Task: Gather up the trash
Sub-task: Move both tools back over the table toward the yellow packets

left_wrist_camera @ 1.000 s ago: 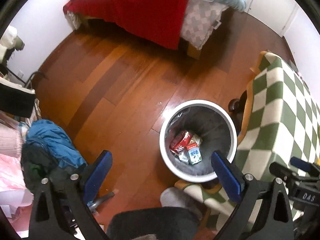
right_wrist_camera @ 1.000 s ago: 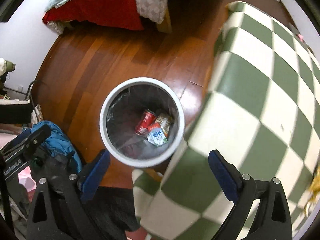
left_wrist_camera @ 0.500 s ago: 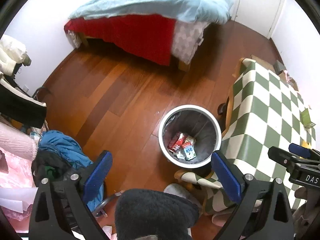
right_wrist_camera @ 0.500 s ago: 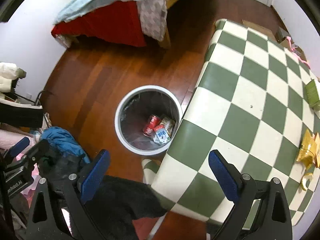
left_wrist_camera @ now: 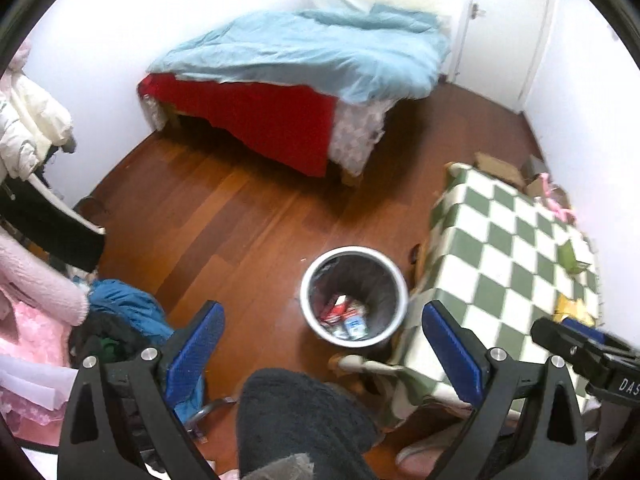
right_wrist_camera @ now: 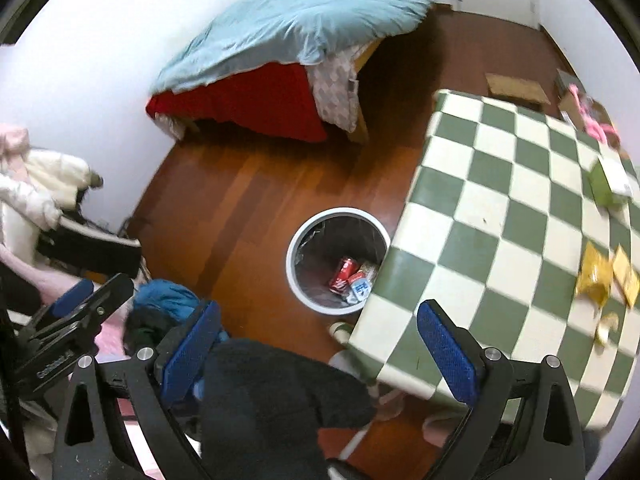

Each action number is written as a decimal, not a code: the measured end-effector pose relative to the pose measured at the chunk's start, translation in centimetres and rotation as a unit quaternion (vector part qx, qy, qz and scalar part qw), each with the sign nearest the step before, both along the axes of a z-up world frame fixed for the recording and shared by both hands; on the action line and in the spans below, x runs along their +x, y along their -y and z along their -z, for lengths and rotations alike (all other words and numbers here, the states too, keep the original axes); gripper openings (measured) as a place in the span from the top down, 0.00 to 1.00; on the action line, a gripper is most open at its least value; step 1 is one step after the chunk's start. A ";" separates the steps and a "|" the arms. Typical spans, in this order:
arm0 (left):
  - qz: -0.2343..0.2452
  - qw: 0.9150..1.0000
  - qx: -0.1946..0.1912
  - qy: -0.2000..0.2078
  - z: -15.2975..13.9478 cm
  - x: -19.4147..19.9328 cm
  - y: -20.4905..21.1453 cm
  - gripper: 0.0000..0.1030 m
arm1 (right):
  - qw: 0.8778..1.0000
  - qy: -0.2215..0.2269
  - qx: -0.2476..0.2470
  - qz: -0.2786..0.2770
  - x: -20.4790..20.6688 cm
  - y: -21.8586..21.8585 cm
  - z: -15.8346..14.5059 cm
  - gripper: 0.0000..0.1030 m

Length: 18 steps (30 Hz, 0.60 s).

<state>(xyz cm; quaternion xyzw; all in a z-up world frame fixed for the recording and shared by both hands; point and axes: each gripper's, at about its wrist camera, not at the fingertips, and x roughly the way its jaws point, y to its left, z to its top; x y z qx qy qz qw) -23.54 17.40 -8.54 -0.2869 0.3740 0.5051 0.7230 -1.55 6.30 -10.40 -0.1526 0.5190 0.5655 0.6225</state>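
A white round bin (left_wrist_camera: 354, 344) (right_wrist_camera: 296, 280) with a dark liner stands on the wooden floor beside the checked table. Inside lie a red can (right_wrist_camera: 343, 274), a small white-and-blue carton (right_wrist_camera: 361, 289) and other wrappers (left_wrist_camera: 346, 316). On the table's right side lie yellow wrappers (right_wrist_camera: 600, 280) (left_wrist_camera: 570, 306) and a green packet (right_wrist_camera: 604, 188) (left_wrist_camera: 568, 254). My left gripper (left_wrist_camera: 320, 340) is open and empty, high above the floor. My right gripper (right_wrist_camera: 318, 344) is also open and empty, over the table's near corner.
The green-and-white checked table (right_wrist_camera: 500, 216) (left_wrist_camera: 500, 248) fills the right. A bed (left_wrist_camera: 304, 68) with a blue duvet and red sheet stands at the back. Clothes and a blue garment (left_wrist_camera: 124, 308) pile up at left. A person's dark-clothed leg (left_wrist_camera: 296, 420) is below.
Both grippers have risen and pulled back from the bin, which now looks smaller. More of the room, the bed and the table's trash has come into view. Both stay open.
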 end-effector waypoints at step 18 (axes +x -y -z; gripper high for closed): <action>0.161 0.984 -0.055 -0.053 10.9 28.6 5.4 0.00 | 0.961 0.022 -0.155 0.227 29.6 15.4 11.2 0.02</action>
